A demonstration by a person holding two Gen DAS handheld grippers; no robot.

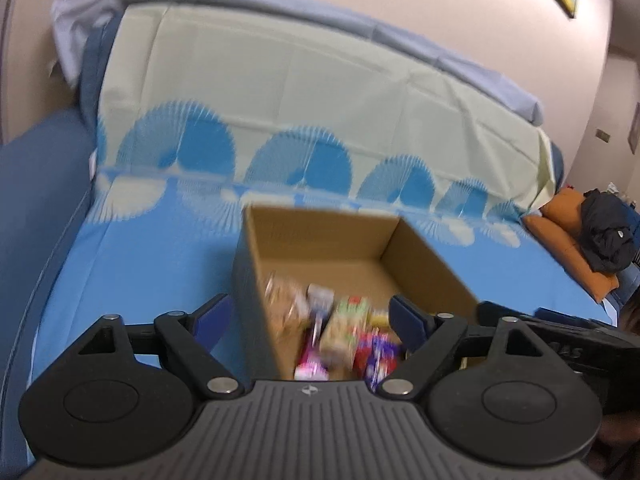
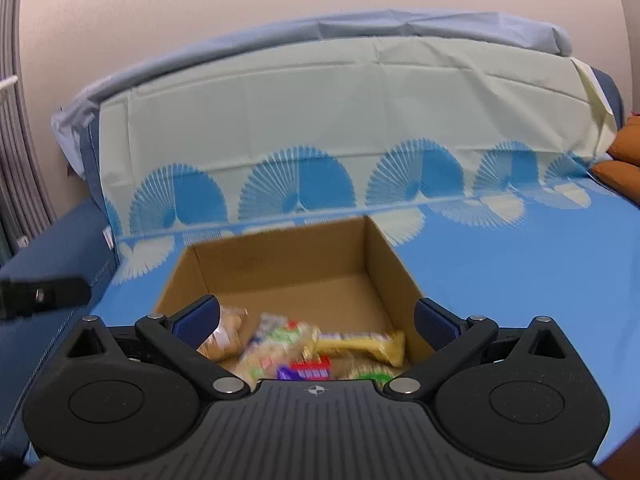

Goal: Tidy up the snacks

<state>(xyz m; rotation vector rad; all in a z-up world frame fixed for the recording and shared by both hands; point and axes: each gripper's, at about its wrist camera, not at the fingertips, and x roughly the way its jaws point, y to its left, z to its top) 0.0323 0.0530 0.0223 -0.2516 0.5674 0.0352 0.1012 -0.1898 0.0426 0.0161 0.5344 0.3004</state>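
Left gripper (image 1: 310,316): its blue-padded fingers (image 1: 212,314) stand spread wide with nothing between the pads; one finger lies outside the near left wall of the open brown corrugated cardboard box (image 1: 320,240), the other over its interior. Right gripper (image 2: 316,318): fingers (image 2: 198,316) likewise fully apart and empty, both poised above the box's near end. No pad touches a packet, which suggests, as a judgement, that both hands have let go and the packets lie where gravity settled them.

Inside the box, against its near wall, lies a loose heap of snacks (image 2: 304,350): a yellow, crinkled foil bar wrapper (image 2: 372,342) lying flat, a clear bag of tan biscuits (image 2: 226,334) toward the left wall, a pale packet with green and red print (image 2: 280,338) between them, and a red-and-purple packet (image 2: 308,370) nearest the camera. Motion blur hides their lettering. The far half of the box floor is bare cardboard, matte and smooth.

The box rests on a bed (image 2: 540,260) covered in a light blue sheet printed with cream fan shapes. Beyond the box the sheet climbs a padded headboard (image 2: 340,100). Right of the box, at the bed's edge, sits an orange cushion (image 1: 560,232).
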